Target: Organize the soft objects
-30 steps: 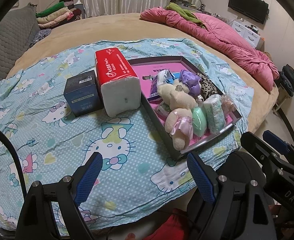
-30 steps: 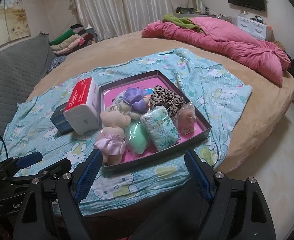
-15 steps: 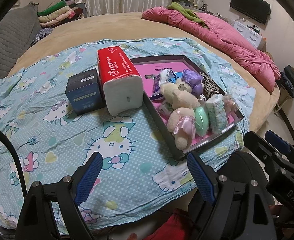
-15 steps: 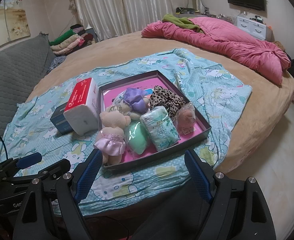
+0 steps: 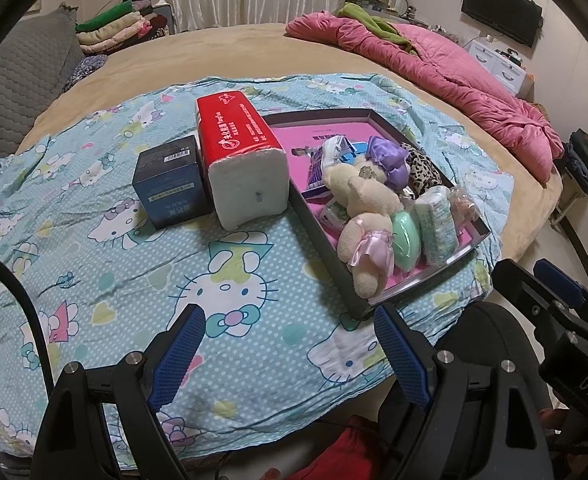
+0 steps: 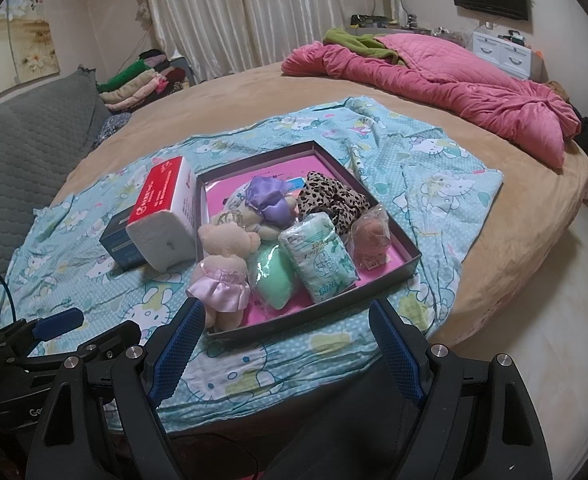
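Observation:
A dark tray with a pink floor lies on the Hello Kitty sheet. It holds a teddy bear in a pink dress, a green soft pack, a tissue pack, a purple cloth, a leopard-print cloth and a small bagged pink item. A red tissue pack and a dark blue box stand left of the tray. My left gripper and right gripper are open, empty, near the bed's front edge.
A pink quilt with a green cloth lies at the far right of the round bed. Folded clothes and a grey quilted cushion are at the back left. The floor lies to the right.
The left wrist view has shifted slightly, so the tray and boxes sit a little further off. Both grippers stay open and the objects have not moved.

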Demonstrator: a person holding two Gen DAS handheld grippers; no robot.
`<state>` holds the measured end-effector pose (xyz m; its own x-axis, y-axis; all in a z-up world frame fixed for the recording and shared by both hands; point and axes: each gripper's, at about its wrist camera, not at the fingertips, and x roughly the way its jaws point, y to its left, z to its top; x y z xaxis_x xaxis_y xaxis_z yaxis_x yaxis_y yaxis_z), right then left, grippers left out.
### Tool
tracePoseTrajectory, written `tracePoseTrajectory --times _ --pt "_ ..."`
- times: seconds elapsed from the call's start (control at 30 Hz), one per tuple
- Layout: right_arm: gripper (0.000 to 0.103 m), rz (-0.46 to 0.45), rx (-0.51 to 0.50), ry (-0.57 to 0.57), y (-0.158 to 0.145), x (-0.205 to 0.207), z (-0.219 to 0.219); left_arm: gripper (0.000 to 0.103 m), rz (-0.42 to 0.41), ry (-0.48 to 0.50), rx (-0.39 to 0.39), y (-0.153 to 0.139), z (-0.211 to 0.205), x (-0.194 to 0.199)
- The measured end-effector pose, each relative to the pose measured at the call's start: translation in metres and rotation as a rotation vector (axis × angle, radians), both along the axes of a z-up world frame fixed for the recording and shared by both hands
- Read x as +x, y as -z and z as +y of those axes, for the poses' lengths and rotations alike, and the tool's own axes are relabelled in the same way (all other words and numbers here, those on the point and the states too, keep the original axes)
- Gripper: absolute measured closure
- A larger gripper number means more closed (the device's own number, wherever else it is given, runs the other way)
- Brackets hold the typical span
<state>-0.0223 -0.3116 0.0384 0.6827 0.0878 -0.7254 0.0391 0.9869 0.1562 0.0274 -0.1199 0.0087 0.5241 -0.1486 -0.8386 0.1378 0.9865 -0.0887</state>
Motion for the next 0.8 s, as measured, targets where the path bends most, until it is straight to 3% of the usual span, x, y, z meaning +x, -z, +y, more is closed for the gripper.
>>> tracePoseTrajectory --times 0.8 --pt "0.018 0.012 0.030 0.030 0.000 0.003 -0.007 0.017 0.024 -0.021 0.020 0.010 0.000 0.002"
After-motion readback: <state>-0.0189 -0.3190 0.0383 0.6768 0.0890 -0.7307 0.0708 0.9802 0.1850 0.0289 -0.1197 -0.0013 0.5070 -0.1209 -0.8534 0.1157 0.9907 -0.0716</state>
